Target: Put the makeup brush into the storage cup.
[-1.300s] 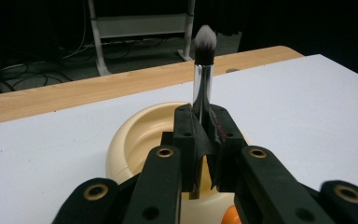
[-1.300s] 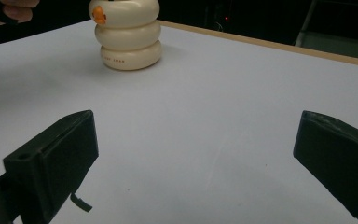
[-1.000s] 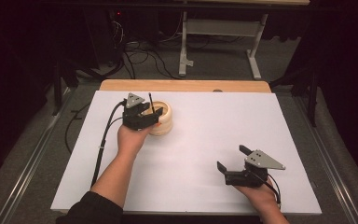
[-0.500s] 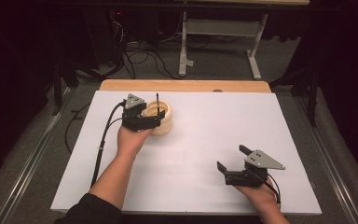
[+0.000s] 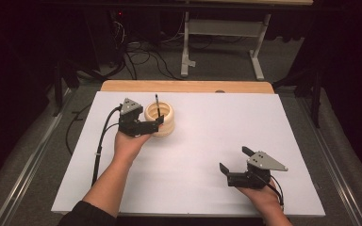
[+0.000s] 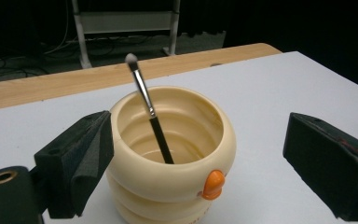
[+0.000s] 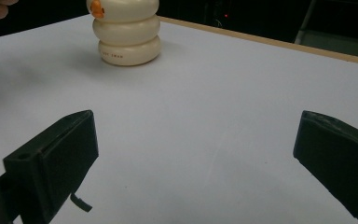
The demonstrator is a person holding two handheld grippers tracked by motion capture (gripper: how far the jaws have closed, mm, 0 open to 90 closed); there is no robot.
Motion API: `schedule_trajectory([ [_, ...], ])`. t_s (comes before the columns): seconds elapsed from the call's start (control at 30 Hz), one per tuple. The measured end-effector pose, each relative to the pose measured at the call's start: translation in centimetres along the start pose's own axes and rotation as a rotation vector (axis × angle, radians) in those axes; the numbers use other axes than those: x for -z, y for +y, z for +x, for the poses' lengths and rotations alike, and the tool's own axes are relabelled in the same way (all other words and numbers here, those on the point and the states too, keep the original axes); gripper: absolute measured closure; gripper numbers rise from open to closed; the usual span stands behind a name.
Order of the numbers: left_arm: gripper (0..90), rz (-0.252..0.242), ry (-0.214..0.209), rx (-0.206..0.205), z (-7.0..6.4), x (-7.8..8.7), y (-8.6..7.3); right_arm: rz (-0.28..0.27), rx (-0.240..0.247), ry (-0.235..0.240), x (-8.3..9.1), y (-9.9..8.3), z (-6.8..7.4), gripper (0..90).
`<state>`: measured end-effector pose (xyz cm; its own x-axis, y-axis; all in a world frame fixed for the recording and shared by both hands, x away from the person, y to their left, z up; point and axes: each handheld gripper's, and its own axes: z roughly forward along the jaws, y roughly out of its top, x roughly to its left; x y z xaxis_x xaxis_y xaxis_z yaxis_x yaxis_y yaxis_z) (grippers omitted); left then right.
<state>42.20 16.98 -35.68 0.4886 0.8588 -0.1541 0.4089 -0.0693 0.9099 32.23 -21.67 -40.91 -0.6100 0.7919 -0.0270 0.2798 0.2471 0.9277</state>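
The left gripper [image 5: 156, 123] has drawn back slightly from the cream cup [image 5: 160, 118], jaws spread wide around it and gripping nothing. The brush [image 6: 149, 109] stands inside the cup, apparently delivered. The right gripper [image 5: 235, 165] rests open, well apart.

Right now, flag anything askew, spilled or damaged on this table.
Nothing stands out. The cream ridged cup stands upright and whole, the brush merely leans inside against its rim, and the white table shows no spill.
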Motion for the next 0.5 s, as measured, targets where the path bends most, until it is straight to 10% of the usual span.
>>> schedule_trajectory([
  [0.5, 3.9, 0.014, -0.03, 0.007, -0.6, 1.0, -1.3, 0.002, 0.0, -0.001, 0.0, 0.0, 0.0, 1.2],
])
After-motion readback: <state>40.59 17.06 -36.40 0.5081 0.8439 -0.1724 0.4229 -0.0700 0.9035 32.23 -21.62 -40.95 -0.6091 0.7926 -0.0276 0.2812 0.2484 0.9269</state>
